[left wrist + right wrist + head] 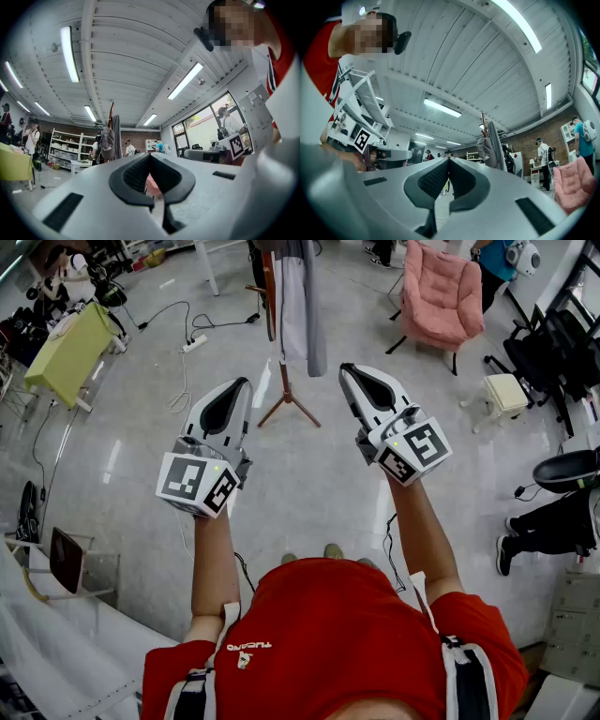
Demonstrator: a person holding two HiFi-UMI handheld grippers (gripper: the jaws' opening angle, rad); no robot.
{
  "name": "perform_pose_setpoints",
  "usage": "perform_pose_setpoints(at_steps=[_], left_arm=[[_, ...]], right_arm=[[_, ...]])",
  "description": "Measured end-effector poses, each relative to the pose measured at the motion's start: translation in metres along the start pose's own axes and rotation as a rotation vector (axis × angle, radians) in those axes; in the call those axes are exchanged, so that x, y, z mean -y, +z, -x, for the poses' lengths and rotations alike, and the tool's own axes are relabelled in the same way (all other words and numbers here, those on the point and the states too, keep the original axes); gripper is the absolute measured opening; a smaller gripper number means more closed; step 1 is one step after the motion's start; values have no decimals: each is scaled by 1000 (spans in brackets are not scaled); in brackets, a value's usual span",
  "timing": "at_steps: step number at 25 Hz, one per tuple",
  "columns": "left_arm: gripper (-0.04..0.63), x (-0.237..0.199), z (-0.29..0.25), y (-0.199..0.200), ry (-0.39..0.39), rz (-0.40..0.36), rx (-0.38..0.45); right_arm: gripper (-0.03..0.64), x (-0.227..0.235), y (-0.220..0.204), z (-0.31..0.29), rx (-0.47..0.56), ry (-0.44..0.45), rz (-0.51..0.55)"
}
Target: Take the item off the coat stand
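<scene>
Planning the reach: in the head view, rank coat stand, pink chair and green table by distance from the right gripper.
1. Coat stand, just ahead-left of the right gripper.
2. Pink chair, ahead-right.
3. Green table, far left.

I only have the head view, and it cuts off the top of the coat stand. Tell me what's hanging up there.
Observer: The left gripper view shows a grey cap hung on the coat stand, beside the grey garment.
Operator: Report the left claw.
Observer: The left claw has its jaws together, with nothing between them.
Operator: Now the right.
Observer: The right claw is shut and empty too. In its view the cap hangs left of the garment.
</scene>
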State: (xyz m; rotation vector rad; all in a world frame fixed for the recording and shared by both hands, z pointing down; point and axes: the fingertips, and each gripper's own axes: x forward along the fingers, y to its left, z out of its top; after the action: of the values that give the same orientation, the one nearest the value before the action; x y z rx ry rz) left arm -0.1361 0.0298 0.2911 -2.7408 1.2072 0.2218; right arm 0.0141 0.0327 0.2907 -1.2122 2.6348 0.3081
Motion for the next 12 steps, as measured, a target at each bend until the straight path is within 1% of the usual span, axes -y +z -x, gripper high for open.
perform_pose_setpoints(at_steps=[5, 12], left_arm=[[9, -12, 2, 2, 2, -8, 15], [9, -27, 9, -4, -7, 11, 11]], right_arm=[[23, -4, 0, -13, 6, 5, 15], [25, -17, -4, -22, -2, 1, 13]])
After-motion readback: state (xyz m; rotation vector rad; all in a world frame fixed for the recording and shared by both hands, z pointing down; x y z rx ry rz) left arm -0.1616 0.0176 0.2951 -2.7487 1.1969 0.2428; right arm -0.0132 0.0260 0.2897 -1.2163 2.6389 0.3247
